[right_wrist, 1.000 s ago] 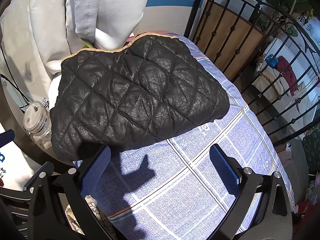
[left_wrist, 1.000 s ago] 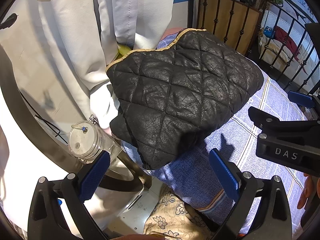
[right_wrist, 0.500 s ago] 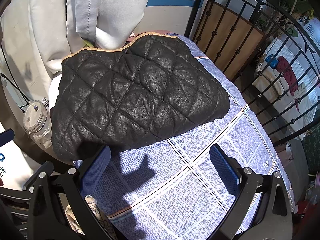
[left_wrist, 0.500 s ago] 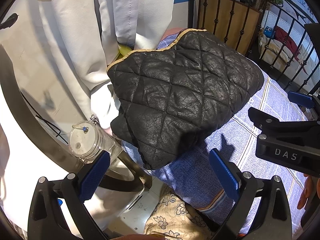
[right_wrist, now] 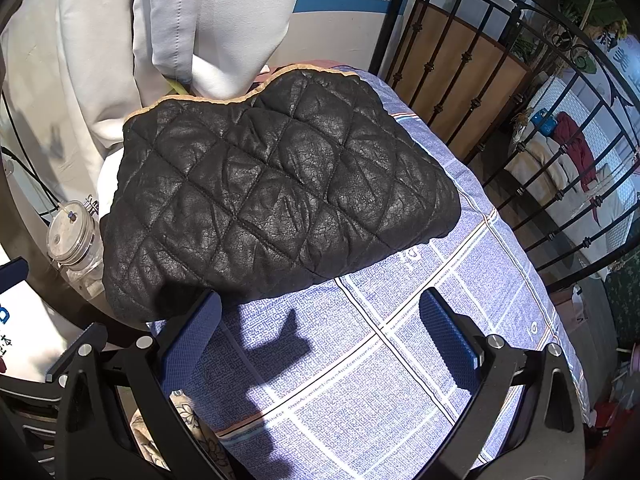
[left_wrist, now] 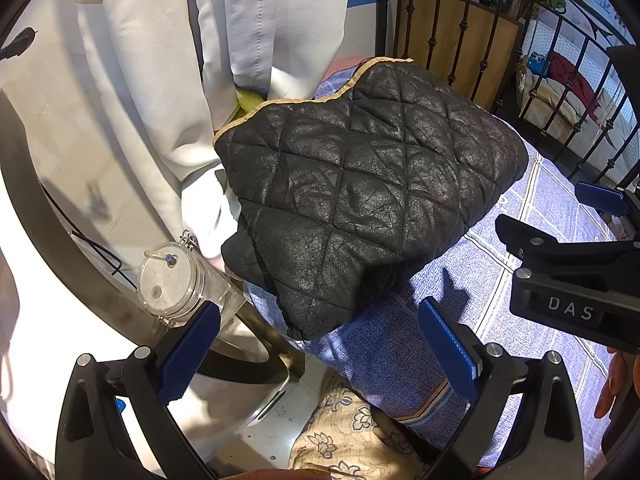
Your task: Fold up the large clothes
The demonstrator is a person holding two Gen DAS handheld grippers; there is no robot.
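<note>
With our left tool and right tool both wide and empty, the folded black quilted jacket lay overhanging the bed's left edge, where we judged a nudge could tip it onto the jar.

Both wrist cameras look forward and down along their open claws, close above the bed. The left view sits at the bed's left edge; the right view sits further right. Both share the folded black quilted jacket and the iron railing.
</note>
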